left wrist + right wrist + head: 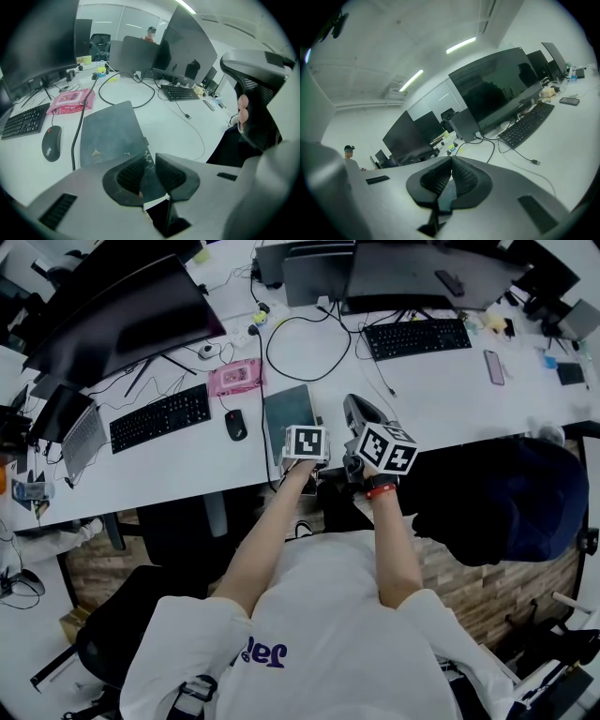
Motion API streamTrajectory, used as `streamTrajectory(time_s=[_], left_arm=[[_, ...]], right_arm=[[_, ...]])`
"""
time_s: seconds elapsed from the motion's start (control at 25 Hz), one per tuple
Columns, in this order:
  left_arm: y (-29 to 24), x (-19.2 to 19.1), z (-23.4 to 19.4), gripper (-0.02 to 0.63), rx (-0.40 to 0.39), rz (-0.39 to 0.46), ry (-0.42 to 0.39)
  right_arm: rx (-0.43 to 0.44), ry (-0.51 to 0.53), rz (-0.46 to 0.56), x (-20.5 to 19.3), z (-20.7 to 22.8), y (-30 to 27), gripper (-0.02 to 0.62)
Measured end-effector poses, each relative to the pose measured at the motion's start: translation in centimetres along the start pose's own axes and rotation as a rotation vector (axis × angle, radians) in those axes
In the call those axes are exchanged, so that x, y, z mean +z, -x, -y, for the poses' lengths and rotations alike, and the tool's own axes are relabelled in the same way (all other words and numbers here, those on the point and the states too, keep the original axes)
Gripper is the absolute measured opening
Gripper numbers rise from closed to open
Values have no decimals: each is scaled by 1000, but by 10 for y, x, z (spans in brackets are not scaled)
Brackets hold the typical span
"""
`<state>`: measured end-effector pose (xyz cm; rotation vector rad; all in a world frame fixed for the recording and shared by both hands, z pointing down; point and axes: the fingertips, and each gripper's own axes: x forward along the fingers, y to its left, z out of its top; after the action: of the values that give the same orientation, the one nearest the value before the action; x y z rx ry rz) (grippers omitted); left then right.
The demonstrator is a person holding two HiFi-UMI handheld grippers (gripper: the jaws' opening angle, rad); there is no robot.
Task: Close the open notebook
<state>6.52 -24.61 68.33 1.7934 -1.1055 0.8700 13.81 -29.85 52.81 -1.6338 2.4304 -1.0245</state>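
Note:
The notebook (289,418) lies flat near the desk's front edge with its dark grey cover up; in the left gripper view the notebook (110,133) shows a strip of white page at its near corner. My left gripper (149,158) points steeply down over that near corner. Its jaws stand a narrow gap apart and the cover shows through the gap. Its marker cube (306,443) hides the jaws in the head view. My right gripper (451,162) is held just right of the notebook, above the desk, with its tips together and nothing between them; its cube (387,448) sits beside the left one.
A black mouse (236,425) and a keyboard (161,417) lie left of the notebook, with a pink pack (234,378) behind them. A black cable (309,343) loops behind the notebook. A second keyboard (417,337), a phone (494,367) and large monitors (122,320) fill the back. A dark chair (506,498) stands at right.

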Motion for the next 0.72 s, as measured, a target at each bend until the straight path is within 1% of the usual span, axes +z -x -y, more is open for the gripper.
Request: streamTrajectory(time_s=[0.28, 0.4, 0.44, 0.6, 0.72], left_arm=[[-10, -2, -1, 89, -4, -22, 1], [-16, -4, -4, 80, 11, -33, -2], [-18, -6, -6, 54, 23, -41, -7], [-27, -21, -17, 54, 37, -80, -6], [-30, -22, -20, 44, 38, -82, -8]], right_arm=[[-9, -2, -2, 1, 4, -3, 14], [-15, -3, -3, 1, 7, -3, 15], [-18, -4, -2, 2, 8, -3, 15], [-25, -11, 0, 2, 12, -3, 15], [-30, -13, -3, 1, 13, -5, 15]])
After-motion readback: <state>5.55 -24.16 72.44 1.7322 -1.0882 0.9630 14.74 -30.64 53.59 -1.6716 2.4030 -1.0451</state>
